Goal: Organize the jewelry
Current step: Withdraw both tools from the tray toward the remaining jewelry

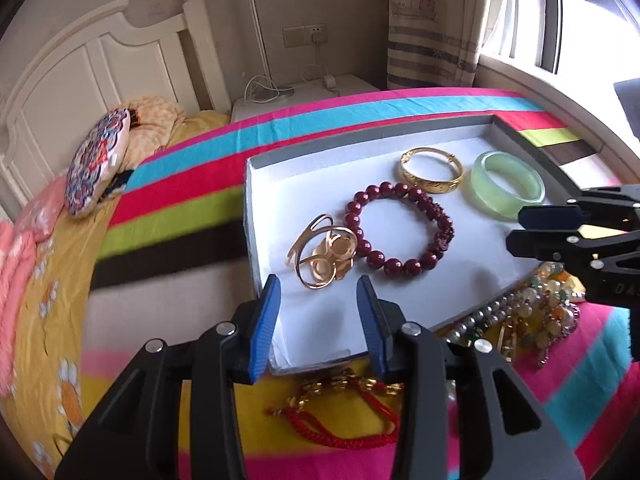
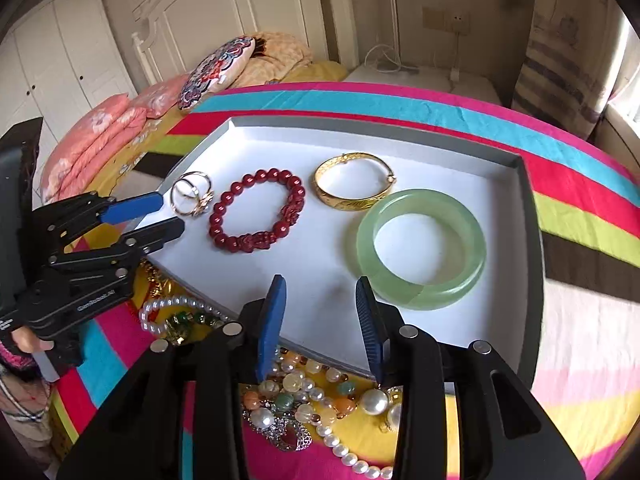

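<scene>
On the bed, a white tray (image 2: 472, 160) is seen holding four bracelets; both the left gripper (image 1: 319, 322) and right gripper (image 2: 322, 326) are held with fingers parted wide, gripping nothing.

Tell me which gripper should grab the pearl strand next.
Right, probably. The right gripper is open directly over the pearl strand in the mixed pile. The left gripper, also open, hangs nearer the red cord bracelet and gold cuff.
</scene>
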Demonstrator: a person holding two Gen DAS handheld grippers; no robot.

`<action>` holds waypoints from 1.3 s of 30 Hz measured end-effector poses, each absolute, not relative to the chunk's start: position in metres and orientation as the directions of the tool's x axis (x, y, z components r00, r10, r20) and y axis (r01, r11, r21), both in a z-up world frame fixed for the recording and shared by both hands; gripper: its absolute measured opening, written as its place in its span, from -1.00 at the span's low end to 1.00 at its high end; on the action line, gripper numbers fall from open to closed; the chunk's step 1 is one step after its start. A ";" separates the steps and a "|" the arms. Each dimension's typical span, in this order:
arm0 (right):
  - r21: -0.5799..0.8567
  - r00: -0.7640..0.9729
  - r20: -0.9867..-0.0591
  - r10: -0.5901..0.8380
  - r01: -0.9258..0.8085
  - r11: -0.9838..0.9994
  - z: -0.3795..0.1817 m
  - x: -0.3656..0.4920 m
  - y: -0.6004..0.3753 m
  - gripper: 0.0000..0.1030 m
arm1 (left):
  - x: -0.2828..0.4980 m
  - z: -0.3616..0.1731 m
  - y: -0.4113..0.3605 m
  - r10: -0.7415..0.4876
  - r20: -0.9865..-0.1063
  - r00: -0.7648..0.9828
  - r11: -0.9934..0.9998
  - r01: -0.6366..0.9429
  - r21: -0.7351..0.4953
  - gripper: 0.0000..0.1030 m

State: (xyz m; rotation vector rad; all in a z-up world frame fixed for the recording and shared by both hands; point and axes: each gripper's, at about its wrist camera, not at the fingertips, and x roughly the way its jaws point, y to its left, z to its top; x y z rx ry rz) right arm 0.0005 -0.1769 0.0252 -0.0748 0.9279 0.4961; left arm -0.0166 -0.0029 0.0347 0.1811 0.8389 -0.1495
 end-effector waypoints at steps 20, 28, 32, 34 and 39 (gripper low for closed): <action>0.068 0.598 -0.709 0.373 -0.469 0.880 0.025 -0.141 -0.235 -0.08 | -0.147 0.064 0.033 -0.117 -0.506 0.855 0.993 0.085 -0.087 0.95; 0.121 0.573 -0.715 0.400 -0.463 0.878 0.027 -0.141 -0.223 -0.08 | -0.136 0.056 0.074 -0.106 -0.555 0.825 0.968 -0.041 -0.246 0.95; 0.112 0.560 -0.722 0.407 -0.486 0.867 0.031 -0.135 -0.207 -0.08 | -0.148 0.060 0.068 -0.063 -0.547 0.835 0.983 -0.042 -0.176 0.95; 0.075 0.552 -0.734 0.396 -0.514 0.855 0.031 -0.134 -0.192 -0.08 | -0.153 0.059 0.060 -0.048 -0.561 0.826 0.992 -0.027 -0.125 0.95; 0.053 0.515 -0.770 0.377 -0.537 0.842 0.024 -0.128 -0.167 -0.08 | -0.155 0.056 0.048 -0.043 -0.569 0.821 0.998 0.004 -0.069 0.95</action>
